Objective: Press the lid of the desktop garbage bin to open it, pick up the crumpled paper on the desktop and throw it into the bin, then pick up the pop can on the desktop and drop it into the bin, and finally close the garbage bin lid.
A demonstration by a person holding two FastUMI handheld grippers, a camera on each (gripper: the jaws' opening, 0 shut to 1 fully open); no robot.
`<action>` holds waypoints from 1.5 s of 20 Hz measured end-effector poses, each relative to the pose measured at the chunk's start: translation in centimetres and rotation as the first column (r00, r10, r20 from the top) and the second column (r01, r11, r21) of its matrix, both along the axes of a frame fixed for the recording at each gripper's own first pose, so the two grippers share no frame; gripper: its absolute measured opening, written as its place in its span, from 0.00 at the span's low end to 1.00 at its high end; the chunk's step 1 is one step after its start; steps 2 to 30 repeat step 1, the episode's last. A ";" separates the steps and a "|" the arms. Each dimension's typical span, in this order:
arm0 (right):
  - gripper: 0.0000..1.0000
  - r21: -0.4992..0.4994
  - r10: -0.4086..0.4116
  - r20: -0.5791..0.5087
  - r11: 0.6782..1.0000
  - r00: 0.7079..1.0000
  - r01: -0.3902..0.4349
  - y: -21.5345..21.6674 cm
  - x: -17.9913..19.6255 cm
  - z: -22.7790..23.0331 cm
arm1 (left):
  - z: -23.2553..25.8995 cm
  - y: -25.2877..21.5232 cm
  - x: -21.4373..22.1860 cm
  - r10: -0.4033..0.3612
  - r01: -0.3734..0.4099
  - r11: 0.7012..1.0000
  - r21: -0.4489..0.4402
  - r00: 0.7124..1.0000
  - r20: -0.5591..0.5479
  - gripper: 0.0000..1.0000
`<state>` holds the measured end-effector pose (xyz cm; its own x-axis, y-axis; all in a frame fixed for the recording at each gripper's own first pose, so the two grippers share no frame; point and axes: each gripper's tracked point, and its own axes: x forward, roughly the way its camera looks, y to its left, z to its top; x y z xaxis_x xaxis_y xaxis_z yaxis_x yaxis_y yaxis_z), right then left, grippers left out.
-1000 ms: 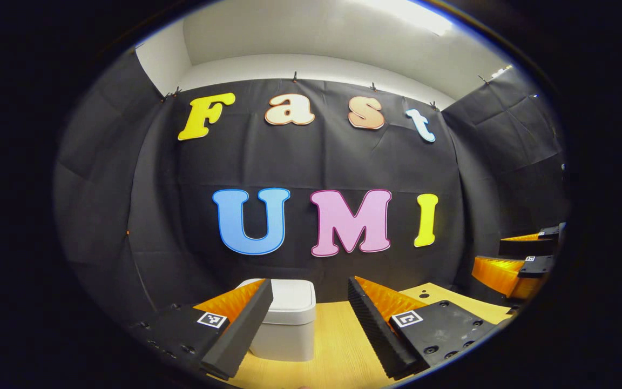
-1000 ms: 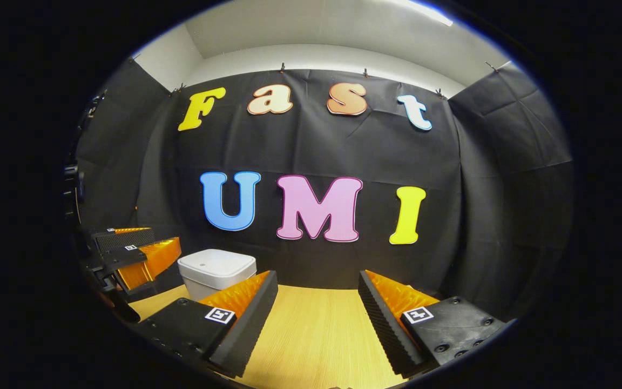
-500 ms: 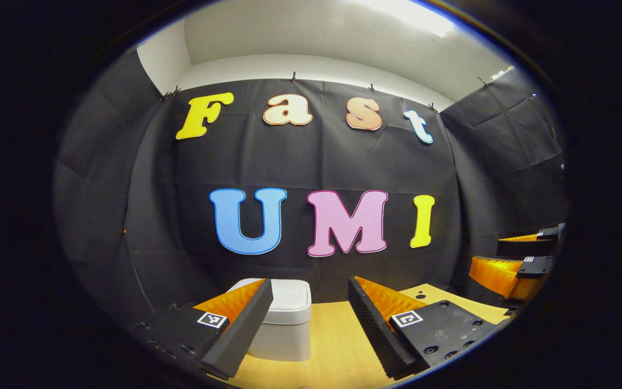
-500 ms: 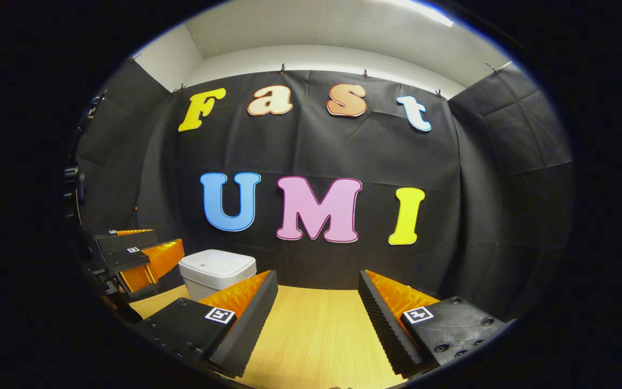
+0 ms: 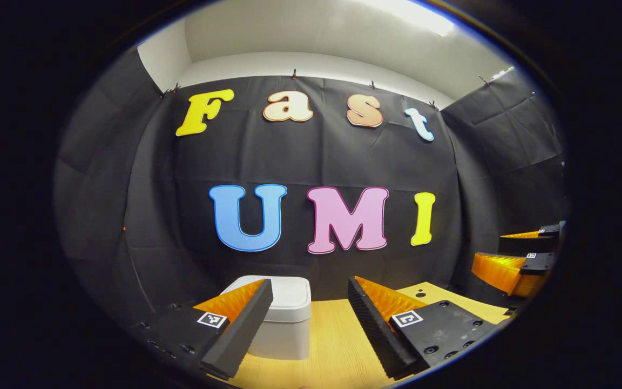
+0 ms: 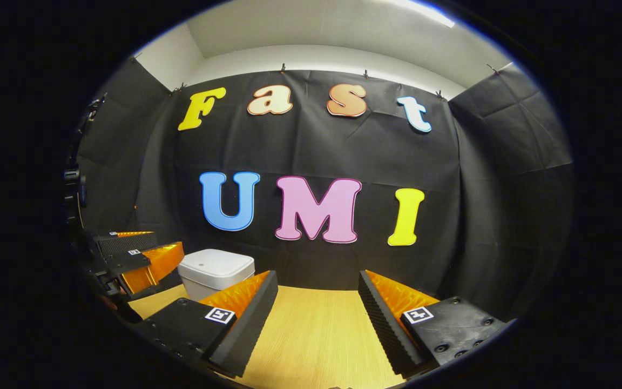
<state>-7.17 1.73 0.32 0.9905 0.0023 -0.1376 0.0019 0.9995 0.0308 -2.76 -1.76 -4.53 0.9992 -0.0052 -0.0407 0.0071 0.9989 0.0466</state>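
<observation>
A white garbage bin [image 5: 284, 319] with its lid down stands at the back of the wooden desktop [image 5: 332, 346], partly behind my left gripper's near finger. My left gripper [image 5: 308, 327] is open and holds nothing, a short way in front of the bin. In the right gripper view the same bin [image 6: 215, 270] sits at the left, lid shut. My right gripper [image 6: 316, 319] is open with bare desktop [image 6: 316, 335] between its fingers. Each view shows the other gripper off to the side: the right gripper [image 5: 516, 259] and the left gripper [image 6: 135, 259].
Black cloth walls close the booth behind the bin and on both sides. The desktop's back edge meets the wall just beyond the bin. A small dark hole [image 5: 422, 295] marks the desktop at the right in the left gripper view.
The left gripper view has drifted slightly, so the bin sits a little further left and lower behind the finger. The right gripper has hardly moved.
</observation>
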 end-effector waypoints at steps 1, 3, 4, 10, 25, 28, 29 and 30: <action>0.97 0.001 0.000 -0.001 1.000 1.000 0.000 0.1 0.1 0.0 | 0.0 -0.1 0.0 -0.003 0.003 1.000 -0.003 1.000 0.001 0.95; 0.97 0.001 0.000 -0.001 1.000 1.000 0.000 0.1 0.1 0.0 | 0.0 -0.1 0.0 -0.003 0.003 1.000 -0.003 1.000 0.001 0.95; 0.97 0.001 0.000 -0.001 1.000 1.000 0.000 0.1 0.1 0.0 | 0.0 -0.1 0.0 -0.003 0.003 1.000 -0.003 1.000 0.001 0.95; 0.97 0.001 0.000 -0.001 1.000 1.000 0.000 0.1 0.1 0.0 | 0.0 -0.1 0.0 -0.003 0.003 1.000 -0.003 1.000 0.001 0.95; 0.97 0.001 0.000 -0.001 1.000 1.000 0.000 0.1 0.1 0.0 | 0.0 -0.1 0.0 -0.003 0.003 1.000 -0.003 1.000 0.001 0.95; 0.97 0.001 0.000 -0.001 1.000 1.000 0.000 0.1 0.1 0.0 | 0.0 -0.1 0.0 -0.003 0.003 1.000 -0.003 1.000 0.001 0.95; 0.97 0.001 0.000 -0.001 1.000 1.000 0.000 0.1 0.1 0.0 | 0.0 -0.1 0.0 -0.003 0.003 1.000 -0.003 1.000 0.001 0.95; 0.97 0.001 0.000 -0.001 1.000 1.000 0.000 0.1 0.1 0.0 | 0.0 -0.1 0.0 -0.003 0.003 1.000 -0.003 1.000 0.001 0.95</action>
